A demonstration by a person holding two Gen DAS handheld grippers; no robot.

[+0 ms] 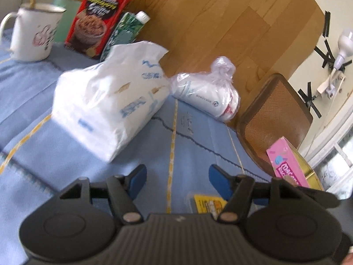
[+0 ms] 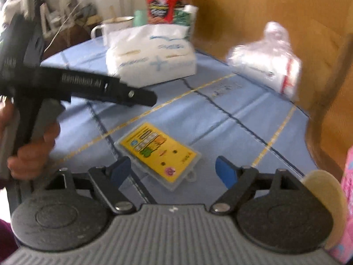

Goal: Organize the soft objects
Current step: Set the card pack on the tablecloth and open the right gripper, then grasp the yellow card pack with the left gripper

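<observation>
Two soft packs on the bench [image 1: 66,154]: one tissue pack [image 1: 110,101] ahead-left of the left gripper [image 1: 177,176], one plastic-wrapped bundle [image 1: 205,92], seemingly cloth, ahead-right. Both jaws apart, empty. One yellow card [image 2: 158,154] lies between the right gripper [image 2: 174,172] jaws.

On the tablecloth [image 1: 66,154], the tissue pack [image 1: 110,101] lies left of the tied plastic bag [image 1: 207,92], the two apart. Behind the tissue pack stand a cereal box [image 1: 99,15] and a carton [image 1: 125,31] just beside it, with a mug [image 1: 35,33] further left. The flat card case [image 2: 158,156] lies nearest, before the pack, and a chair [image 1: 275,114] stands beyond the table's right edge
</observation>
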